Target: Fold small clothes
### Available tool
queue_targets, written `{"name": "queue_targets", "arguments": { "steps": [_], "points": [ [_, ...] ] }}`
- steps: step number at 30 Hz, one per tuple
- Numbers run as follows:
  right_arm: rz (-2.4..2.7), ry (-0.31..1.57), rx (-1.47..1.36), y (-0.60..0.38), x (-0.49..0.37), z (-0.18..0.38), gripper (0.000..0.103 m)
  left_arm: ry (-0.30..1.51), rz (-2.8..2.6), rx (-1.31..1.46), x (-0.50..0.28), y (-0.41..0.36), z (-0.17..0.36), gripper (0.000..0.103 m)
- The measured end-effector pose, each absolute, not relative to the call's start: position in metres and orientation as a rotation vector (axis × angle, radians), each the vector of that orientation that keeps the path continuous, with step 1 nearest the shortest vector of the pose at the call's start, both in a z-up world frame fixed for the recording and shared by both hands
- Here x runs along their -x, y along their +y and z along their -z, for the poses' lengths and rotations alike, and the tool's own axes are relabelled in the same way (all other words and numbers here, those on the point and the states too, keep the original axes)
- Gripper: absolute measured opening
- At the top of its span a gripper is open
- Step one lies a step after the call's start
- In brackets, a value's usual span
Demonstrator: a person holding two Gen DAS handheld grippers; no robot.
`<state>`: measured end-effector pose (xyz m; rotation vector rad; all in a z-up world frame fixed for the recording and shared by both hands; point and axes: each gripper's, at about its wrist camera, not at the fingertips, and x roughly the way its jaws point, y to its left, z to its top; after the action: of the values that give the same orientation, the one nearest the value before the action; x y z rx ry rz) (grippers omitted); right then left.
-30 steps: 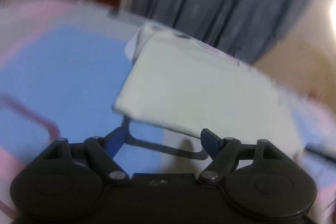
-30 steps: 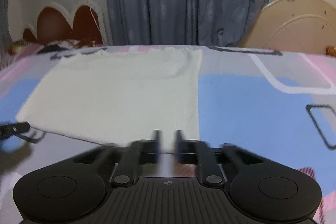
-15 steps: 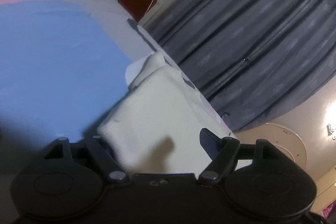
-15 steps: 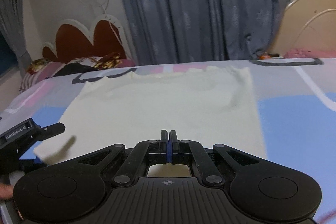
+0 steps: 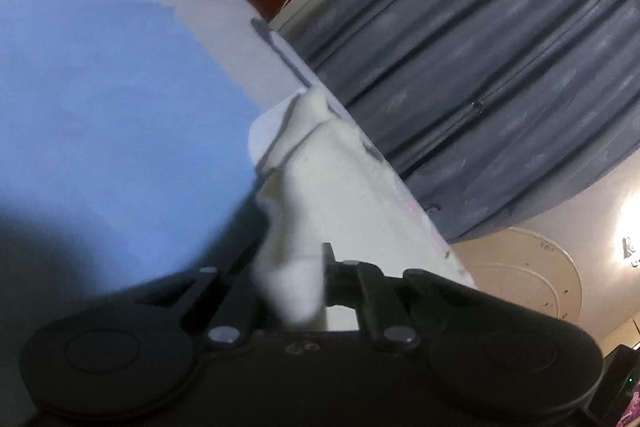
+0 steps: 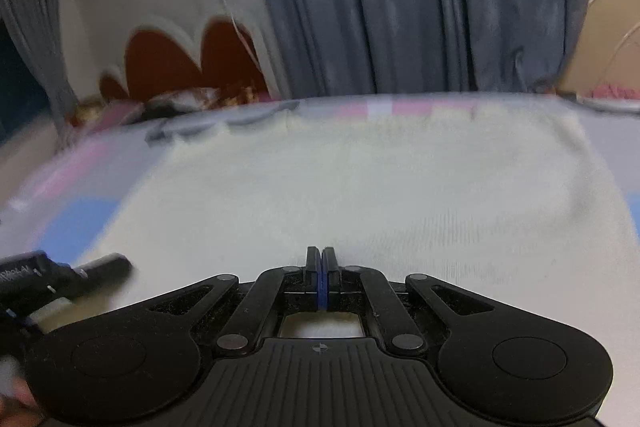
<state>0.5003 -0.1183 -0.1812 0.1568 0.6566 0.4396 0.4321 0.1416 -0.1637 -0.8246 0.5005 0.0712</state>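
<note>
While it lies spread on the patterned bedspread, the cream garment reaches from the near edge, at both grippers, to the far edge below the grey curtain. Its near left corner is bunched between the fingers of the left gripper, which is clamped on that fabric. The right gripper has its blue-padded fingers pressed together at the garment's near hem; whether cloth is caught between them cannot be told. In the left wrist view the garment's long axis runs away from the gripper toward the far edge. Fabric is a finely ribbed knit, roughly rectangular, lightly rumpled along the far hem. A red scalloped headboard stands beyond the bedspread's far left corner.
</note>
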Motion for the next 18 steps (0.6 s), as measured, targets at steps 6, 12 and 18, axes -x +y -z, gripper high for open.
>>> {"name": "queue_targets", "arguments": {
  "steps": [6, 12, 18],
  "points": [
    [-0.385, 0.603, -0.290, -0.167, -0.487, 0.159, 0.000, 0.470, 0.023, 0.543, -0.439, 0.094, 0.101, 0.006],
    [-0.266, 0.552, -0.444, -0.257, -0.479, 0.138, 0.000, 0.500, 0.175, 0.285, -0.463, -0.008, 0.062, 0.006],
    [-0.183, 0.532, -0.516, -0.336, -0.472, 0.123, 0.000, 0.578, 0.300, 0.120, -0.477, -0.110, 0.081, 0.006]
  ]
}}
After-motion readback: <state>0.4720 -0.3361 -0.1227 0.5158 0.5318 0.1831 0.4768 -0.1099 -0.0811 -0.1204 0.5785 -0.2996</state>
